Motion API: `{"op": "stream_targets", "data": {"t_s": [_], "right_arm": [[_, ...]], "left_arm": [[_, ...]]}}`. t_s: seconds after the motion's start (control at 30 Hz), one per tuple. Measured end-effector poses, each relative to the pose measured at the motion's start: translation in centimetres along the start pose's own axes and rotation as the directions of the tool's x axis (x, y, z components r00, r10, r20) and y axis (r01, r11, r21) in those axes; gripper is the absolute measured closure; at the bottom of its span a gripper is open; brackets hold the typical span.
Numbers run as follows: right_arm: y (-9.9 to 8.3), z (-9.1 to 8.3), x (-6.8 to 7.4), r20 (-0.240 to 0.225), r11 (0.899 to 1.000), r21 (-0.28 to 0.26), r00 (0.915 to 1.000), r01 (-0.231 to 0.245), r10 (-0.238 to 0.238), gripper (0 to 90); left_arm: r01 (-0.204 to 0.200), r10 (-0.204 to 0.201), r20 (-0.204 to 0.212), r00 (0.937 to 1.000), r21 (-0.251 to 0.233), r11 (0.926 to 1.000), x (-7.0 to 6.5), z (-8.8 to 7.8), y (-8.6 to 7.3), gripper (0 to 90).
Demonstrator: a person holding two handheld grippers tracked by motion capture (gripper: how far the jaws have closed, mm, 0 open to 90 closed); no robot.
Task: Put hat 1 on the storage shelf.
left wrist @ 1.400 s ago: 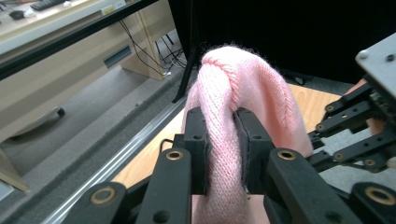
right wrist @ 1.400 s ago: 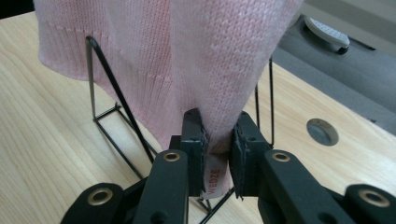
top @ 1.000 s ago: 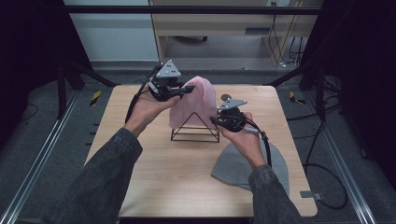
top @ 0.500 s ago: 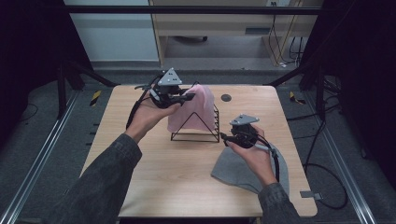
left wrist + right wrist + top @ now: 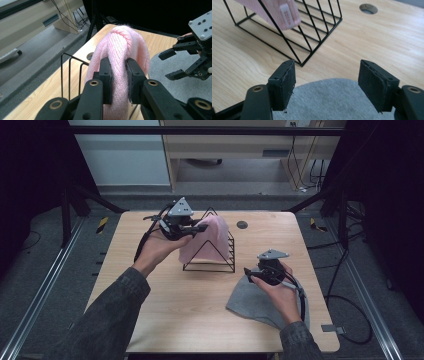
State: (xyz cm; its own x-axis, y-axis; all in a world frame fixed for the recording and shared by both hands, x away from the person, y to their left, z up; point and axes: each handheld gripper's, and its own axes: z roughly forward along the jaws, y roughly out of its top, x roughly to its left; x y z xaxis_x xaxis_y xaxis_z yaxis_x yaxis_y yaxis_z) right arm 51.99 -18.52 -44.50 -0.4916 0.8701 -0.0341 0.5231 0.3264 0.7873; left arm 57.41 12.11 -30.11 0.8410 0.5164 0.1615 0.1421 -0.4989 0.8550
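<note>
A pink knitted hat [image 5: 207,240] hangs over a black wire rack [image 5: 220,262] in the middle of the table. My left gripper [image 5: 200,227] is shut on the hat's fold near its top; the pads pinch the pink knit [image 5: 122,57] in the left gripper view. A grey hat [image 5: 255,302] lies flat at the front right. My right gripper [image 5: 248,274] hovers over the grey hat's far edge [image 5: 332,100], and its jaws have just been opening; they stand wide apart with nothing between them. The right gripper [image 5: 175,63] also shows open in the left gripper view.
A round cable hole [image 5: 242,224] sits in the tabletop behind the rack. The wooden table [image 5: 170,320] has bare room at the front left. Black frame posts and cables stand around the table.
My right gripper let go near the rack's right side, moved right and toward the front edge, came down over the grey hat, and opened. The left gripper stayed on the pink hat.
</note>
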Motion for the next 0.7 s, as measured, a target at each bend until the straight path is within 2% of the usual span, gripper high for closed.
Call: {"op": "stream_targets", "data": {"t_s": [0.07, 0.13, 0.33, 0.7], "right_arm": [[-0.2, 0.2, 0.0, -0.002, 1.000, 0.010, 1.0000, -0.005, 0.005, 28.5], [-0.3, 0.4, -0.1, -0.003, 0.999, 0.015, 0.9995, -0.030, 0.030, 28.1], [-0.8, 0.6, -0.5, 0.010, 0.999, 0.039, 0.9996, -0.028, 0.028, 27.9], [-1.3, 0.5, -1.1, 0.024, 0.998, 0.045, 0.9989, -0.041, 0.040, 28.0]], "left_arm": [[0.009, -0.009, -0.005, 0.9999, 0.004, 1.0000, -0.1, 0.0, -0.3, 76.8], [0.016, -0.016, -0.007, 0.9998, 0.009, 0.9998, 0.0, 0.0, -0.7, 76.8], [0.038, -0.038, 0.006, 0.9993, 0.023, 0.9990, 0.0, 0.7, -1.5, 76.6], [0.067, -0.067, 0.010, 0.9977, 0.051, 0.9965, 0.1, 1.3, -2.7, 75.7]]}}
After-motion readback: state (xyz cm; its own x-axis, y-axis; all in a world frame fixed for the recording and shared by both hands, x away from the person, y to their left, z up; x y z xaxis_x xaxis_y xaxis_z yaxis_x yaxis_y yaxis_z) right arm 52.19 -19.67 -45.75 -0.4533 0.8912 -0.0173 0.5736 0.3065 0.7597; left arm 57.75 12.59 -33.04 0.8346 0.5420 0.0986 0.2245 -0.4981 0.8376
